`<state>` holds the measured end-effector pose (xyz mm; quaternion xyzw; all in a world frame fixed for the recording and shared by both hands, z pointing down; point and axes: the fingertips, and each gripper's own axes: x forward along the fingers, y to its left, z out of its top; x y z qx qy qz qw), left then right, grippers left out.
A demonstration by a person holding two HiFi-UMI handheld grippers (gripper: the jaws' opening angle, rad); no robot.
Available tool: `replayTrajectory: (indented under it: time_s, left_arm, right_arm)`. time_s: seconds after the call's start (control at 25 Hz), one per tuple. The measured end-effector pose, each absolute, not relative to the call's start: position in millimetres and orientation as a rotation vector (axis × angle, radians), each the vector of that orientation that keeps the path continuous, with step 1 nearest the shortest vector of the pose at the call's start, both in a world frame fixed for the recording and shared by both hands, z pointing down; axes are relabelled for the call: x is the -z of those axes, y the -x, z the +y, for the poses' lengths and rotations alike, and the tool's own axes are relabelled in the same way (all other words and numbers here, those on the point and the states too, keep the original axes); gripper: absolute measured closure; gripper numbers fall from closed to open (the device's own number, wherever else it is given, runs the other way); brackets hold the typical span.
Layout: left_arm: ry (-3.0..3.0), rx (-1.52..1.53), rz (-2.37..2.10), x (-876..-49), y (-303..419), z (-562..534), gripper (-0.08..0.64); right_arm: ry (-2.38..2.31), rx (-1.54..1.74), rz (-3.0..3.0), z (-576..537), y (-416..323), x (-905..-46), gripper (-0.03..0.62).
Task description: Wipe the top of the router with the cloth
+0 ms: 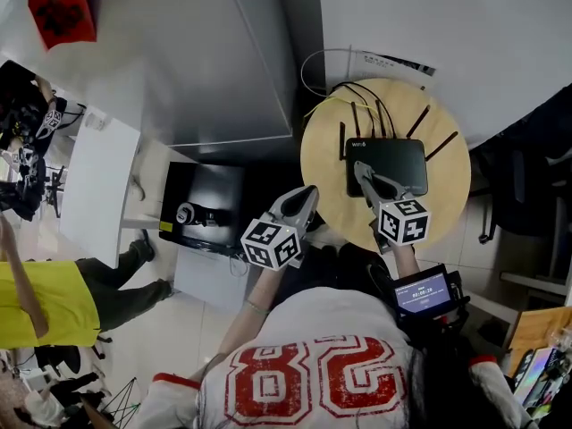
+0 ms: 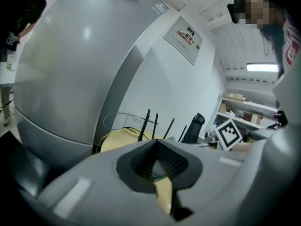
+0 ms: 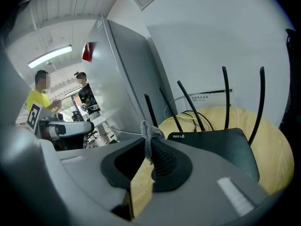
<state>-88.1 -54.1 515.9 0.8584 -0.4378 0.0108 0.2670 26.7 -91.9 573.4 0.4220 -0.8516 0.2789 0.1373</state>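
Observation:
The black router (image 1: pixel 393 164) lies flat on a round wooden table (image 1: pixel 326 164), with several antennas standing at its back edge. My right gripper (image 1: pixel 360 172) reaches over the router's front left part. In the right gripper view it is shut on a small grey cloth (image 3: pixel 149 134), and a bunched bit of the cloth pokes out above the closed jaws, just in front of the router (image 3: pixel 214 145). My left gripper (image 1: pixel 309 194) hovers at the table's left edge, apart from the router. Its jaws are shut with nothing between them (image 2: pixel 155 144).
A tall grey cabinet (image 1: pixel 223 61) stands left of the table, close to my left gripper. Black and yellow cables (image 1: pixel 344 96) run behind the router. A black box (image 1: pixel 201 206) sits on the floor. A person in yellow (image 1: pixel 45 298) stands at the far left. A dark chair (image 1: pixel 527 186) is at the right.

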Motion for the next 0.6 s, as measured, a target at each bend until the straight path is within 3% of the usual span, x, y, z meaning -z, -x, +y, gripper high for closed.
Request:
replayTrajectory:
  time_s: [0.6]
  left_arm:
    - [-2.306, -0.016, -1.210, -514.8, 89.5, -51.3, 0.555]
  right_arm:
    - [-1.205, -0.798, -2.467, -90.0, -31.0, -572.1, 0.555]
